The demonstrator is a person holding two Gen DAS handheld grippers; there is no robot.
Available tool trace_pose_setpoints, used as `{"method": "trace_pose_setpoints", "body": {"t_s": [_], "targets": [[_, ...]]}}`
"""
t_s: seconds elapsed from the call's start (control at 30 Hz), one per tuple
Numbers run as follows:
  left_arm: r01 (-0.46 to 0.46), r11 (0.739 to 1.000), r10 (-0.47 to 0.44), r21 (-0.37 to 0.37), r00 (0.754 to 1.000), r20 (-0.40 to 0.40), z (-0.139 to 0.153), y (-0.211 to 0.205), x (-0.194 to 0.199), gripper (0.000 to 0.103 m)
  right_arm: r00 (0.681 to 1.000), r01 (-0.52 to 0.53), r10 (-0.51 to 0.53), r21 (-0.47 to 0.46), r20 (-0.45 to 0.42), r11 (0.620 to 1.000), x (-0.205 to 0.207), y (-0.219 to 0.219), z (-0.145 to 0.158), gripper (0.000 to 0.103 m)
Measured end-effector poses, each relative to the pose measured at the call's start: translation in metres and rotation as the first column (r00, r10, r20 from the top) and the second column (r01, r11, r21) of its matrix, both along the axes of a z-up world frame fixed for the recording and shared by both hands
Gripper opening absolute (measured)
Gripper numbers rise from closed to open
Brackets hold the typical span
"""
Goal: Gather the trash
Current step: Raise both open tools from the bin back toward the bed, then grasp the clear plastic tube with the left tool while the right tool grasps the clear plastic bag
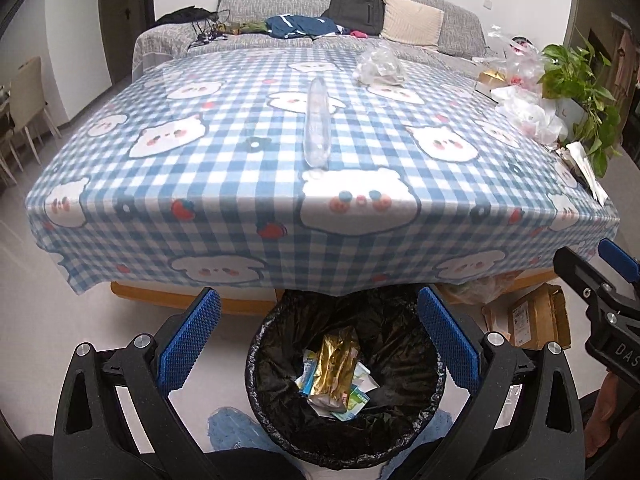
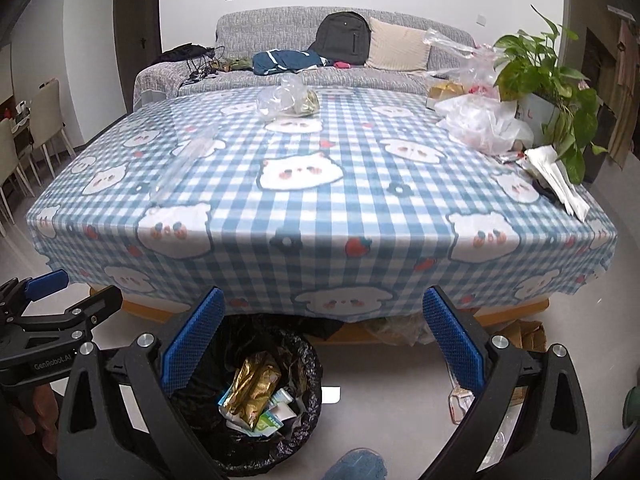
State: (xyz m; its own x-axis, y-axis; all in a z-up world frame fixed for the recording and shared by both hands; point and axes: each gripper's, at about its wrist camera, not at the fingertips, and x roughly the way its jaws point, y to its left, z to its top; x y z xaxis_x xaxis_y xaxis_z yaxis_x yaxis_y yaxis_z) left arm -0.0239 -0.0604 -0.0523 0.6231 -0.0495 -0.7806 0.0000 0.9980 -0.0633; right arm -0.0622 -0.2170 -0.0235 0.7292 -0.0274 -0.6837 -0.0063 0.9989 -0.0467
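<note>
My left hand-held gripper [image 1: 318,344] hangs spread wide and empty over the trash bin [image 1: 256,376]. The clear plastic bottle [image 1: 317,122] lies on the table [image 1: 120,184] straight ahead, long axis pointing away from me; my right hand-held gripper [image 2: 324,344], equally wide, sits farther from it.

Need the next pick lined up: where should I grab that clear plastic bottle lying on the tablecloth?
Grip the clear bottle across its mid-body, coming down from above with the left gripper, whose jaws are open and empty. It lies on its side, long axis running away from the table's near edge, so the jaws should close from left and right across the narrow width. It looks light and may roll.
</note>
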Motion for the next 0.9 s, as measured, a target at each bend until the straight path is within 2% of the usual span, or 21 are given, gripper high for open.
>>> {"method": "trace_pose_setpoints", "body": {"t_s": [0.27,0.47,0.9], "targets": [[0.001,1.000,-0.001,0.000,1.000,0.025,0.027,0.008,0.041,0.097,1.000,-0.021,0.020,0.018,0.016,1.000,0.046,0.001,0.020,0.095],[0.009,1.000,-0.009,0.013,1.000,0.019,0.037,0.007,0.089,0.097,1.000,-0.017,0.017,0.037,-0.007,0.999,0.094,0.002,0.020,0.095],[0.023,0.999,-0.022,0.030,0.999,-0.026,0.033,0.014,0.183,0.097,0.999,-0.022,0.022,0.012,-0.023,1.000,0.217,0.009,0.037,0.095]]}}
